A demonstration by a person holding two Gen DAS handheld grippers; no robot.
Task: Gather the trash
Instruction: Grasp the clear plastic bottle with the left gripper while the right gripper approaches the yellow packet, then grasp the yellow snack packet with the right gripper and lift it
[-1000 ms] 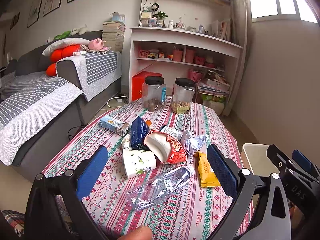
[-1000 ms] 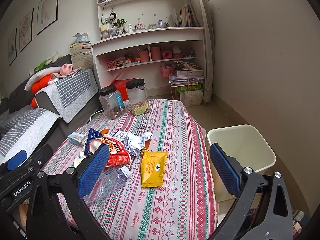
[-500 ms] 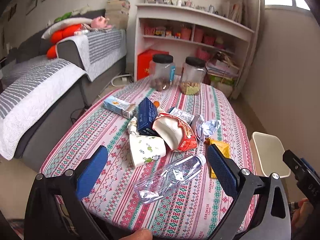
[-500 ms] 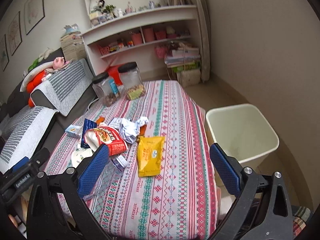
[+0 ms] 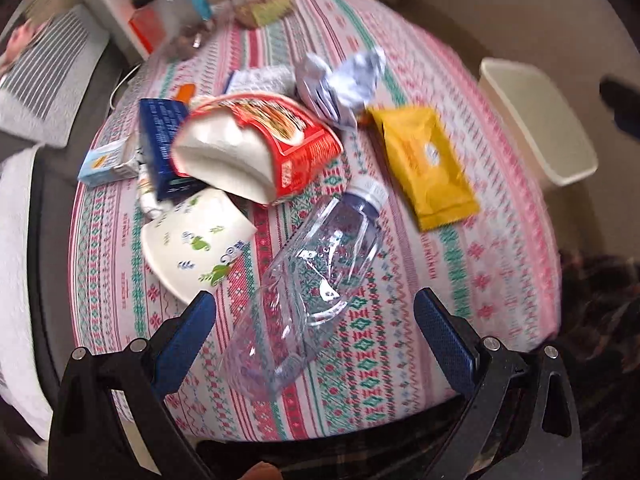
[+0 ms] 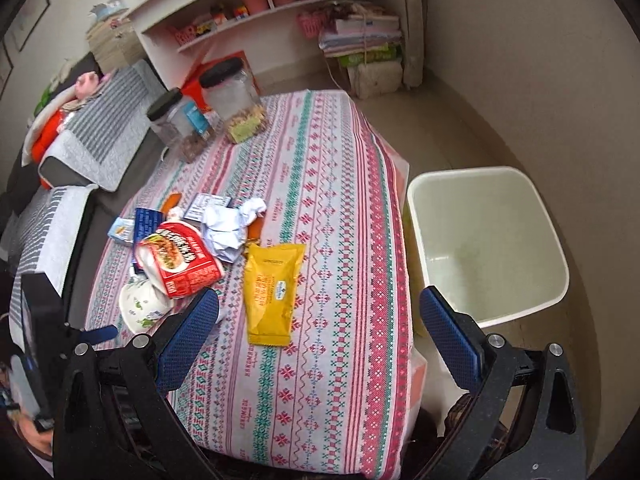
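Trash lies on the patterned tablecloth (image 5: 500, 248): a crushed clear bottle (image 5: 316, 280), a yellow packet (image 5: 426, 164) (image 6: 272, 284), a red noodle cup (image 5: 256, 148) (image 6: 180, 260), a white paper cup (image 5: 196, 240) (image 6: 142, 306), crumpled paper (image 5: 344, 80) (image 6: 228, 232) and a blue box (image 5: 160, 140). My left gripper (image 5: 316, 332) hangs open above the table, straddling the bottle's lower half. My right gripper (image 6: 320, 328) is open above the table's right front edge, nothing between its fingers. A cream bin (image 6: 488, 240) (image 5: 536, 120) stands on the floor to the right.
Two black-lidded jars (image 6: 236, 104) stand at the table's far end. A small light-blue carton (image 5: 106, 162) lies at the left of the pile. A grey striped sofa (image 6: 92, 140) runs along the left, white shelves (image 6: 256, 20) behind.
Both grippers have risen and tilted down toward the table. The left one moved in over the bottle, which now lies between its open fingers. The trash has not moved.
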